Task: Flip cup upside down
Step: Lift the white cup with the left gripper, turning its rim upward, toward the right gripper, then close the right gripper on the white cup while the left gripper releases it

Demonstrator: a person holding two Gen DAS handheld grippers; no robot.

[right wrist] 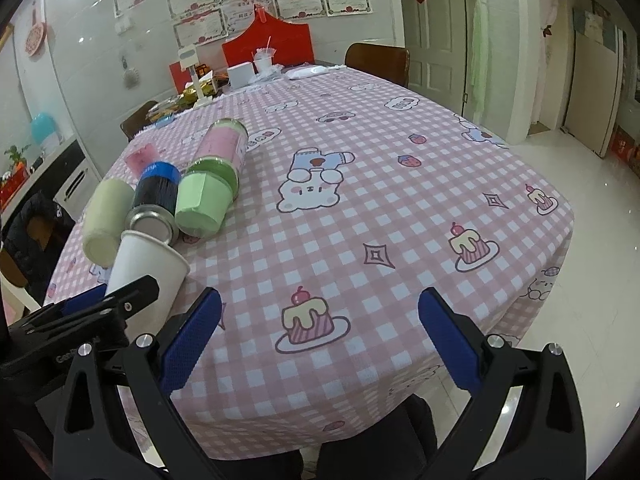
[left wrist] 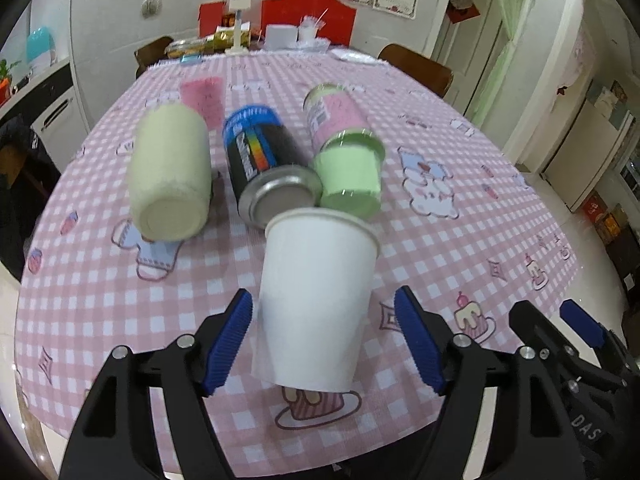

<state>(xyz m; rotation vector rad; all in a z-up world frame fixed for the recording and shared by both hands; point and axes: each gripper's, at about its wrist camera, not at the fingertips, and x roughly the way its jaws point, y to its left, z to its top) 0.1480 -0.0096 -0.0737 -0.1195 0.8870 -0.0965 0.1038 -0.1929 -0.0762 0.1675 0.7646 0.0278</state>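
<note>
The left gripper (left wrist: pixel 324 344) has its jaws wide, one blue pad on each side of the cup (left wrist: pixel 316 300) with gaps showing — not clamped. The cup is white paper, standing on the counter (left wrist: pixel 440 240) near its front edge, long axis roughly upright and leaning a little, the rolled rim at the top and the narrower base on the cloth; its inside cannot be seen. The right gripper (right wrist: pixel 320 344) also has its jaws wide, with nothing between them but checked cloth. Its view shows the cup (right wrist: pixel 148 268) at far left, partly behind the left gripper's black frame, and a broad bare stretch of counter (right wrist: pixel 360 220) that the left view lacks. Just behind the cup lie three containers on their sides, bases toward the camera — a cream jar (left wrist: pixel 170 176), a dark can (left wrist: pixel 264 168) and a green-capped bottle (left wrist: pixel 344 152). Their contents cannot be told.
</note>
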